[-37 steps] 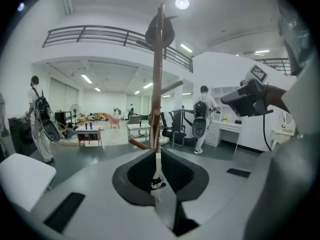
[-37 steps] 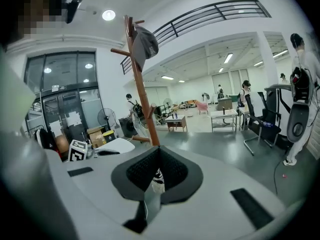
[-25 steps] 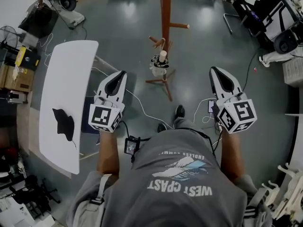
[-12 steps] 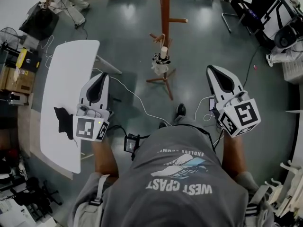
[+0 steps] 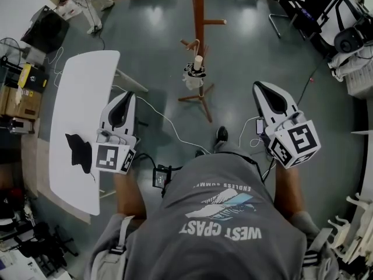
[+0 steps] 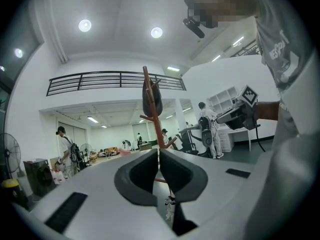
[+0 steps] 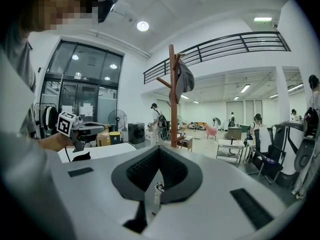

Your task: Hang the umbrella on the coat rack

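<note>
The left gripper (image 5: pixel 124 95) and right gripper (image 5: pixel 260 87) are pinched shut, holding nothing, and the small umbrella (image 5: pixel 196 74) seems to hang low on the coat rack (image 5: pixel 198 10), so don't bump it off.

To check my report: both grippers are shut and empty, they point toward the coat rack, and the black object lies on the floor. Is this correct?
Not fully. The black object lies on the white table, not on the floor; the head view shows it. The rest stands: the left gripper and the right gripper are shut and empty, pointing toward the coat rack.
</note>
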Tool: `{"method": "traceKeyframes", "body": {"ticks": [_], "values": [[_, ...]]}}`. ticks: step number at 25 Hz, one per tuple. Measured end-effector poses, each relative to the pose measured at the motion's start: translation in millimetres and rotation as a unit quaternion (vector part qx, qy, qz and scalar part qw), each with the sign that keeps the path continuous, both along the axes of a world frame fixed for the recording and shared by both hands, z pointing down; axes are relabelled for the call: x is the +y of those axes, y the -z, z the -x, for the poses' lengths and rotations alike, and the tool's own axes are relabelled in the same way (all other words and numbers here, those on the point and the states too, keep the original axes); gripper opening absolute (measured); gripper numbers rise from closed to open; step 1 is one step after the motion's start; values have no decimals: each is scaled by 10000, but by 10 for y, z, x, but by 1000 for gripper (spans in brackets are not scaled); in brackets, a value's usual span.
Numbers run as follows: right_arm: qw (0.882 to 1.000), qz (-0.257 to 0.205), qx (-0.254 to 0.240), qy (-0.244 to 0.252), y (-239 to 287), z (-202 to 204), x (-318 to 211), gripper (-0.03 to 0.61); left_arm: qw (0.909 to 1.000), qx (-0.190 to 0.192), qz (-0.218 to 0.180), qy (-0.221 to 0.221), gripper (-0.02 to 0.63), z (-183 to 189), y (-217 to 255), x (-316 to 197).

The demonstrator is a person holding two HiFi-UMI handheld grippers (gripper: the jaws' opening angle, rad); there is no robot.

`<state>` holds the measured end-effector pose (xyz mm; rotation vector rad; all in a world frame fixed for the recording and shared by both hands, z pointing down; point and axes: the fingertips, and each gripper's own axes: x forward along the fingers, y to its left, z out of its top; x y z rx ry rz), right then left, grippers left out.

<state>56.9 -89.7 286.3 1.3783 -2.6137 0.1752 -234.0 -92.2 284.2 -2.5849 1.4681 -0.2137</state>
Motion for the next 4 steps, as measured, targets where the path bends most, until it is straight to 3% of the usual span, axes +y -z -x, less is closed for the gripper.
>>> {"method": "traceKeyframes", "body": {"ticks": [4], "values": [[9999, 73, -19, -75, -33, -32, 16, 23, 10000, 7, 21, -45, 25, -46, -39, 5]]}}
